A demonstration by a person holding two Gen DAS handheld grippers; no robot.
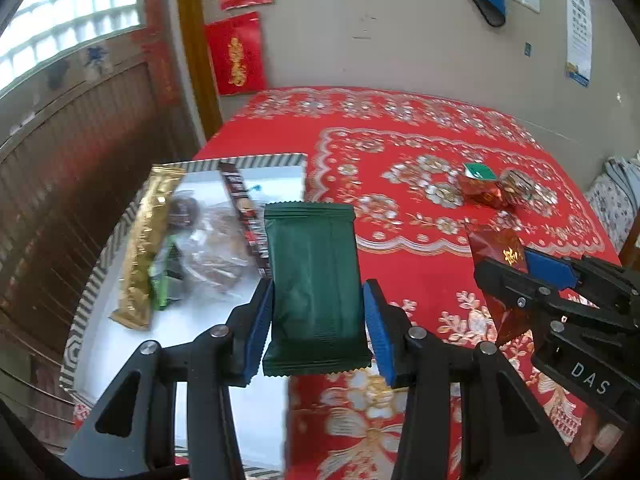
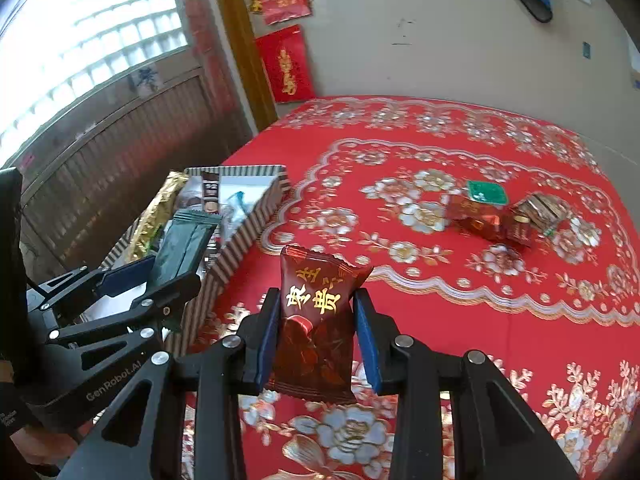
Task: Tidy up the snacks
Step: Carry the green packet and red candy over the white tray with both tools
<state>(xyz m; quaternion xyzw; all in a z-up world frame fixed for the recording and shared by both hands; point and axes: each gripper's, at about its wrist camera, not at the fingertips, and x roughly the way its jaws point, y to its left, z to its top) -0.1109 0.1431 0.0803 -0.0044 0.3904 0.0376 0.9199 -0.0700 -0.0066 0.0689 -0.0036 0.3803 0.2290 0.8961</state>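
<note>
Two tongs-held packets: green [image 1: 314, 288], red gold-lettered [image 2: 316, 320].

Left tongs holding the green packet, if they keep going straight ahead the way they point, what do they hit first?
Probably the striped box: the left tongs point along its right edge with the green packet leading. Depth is unclear, so they might meet the red tablecloth instead.

The right gripper [image 2: 316, 322] is clamped on a dark red snack packet [image 2: 316, 320] with gold characters, held upright above the red floral surface [image 2: 440, 312]. At the surface's left edge the left gripper [image 2: 160, 276] holds a dark green packet [image 2: 182, 246] over a striped box [image 2: 240, 240] of snacks. Near the far right corner lie 3 loose snacks [image 2: 500, 212].
</note>
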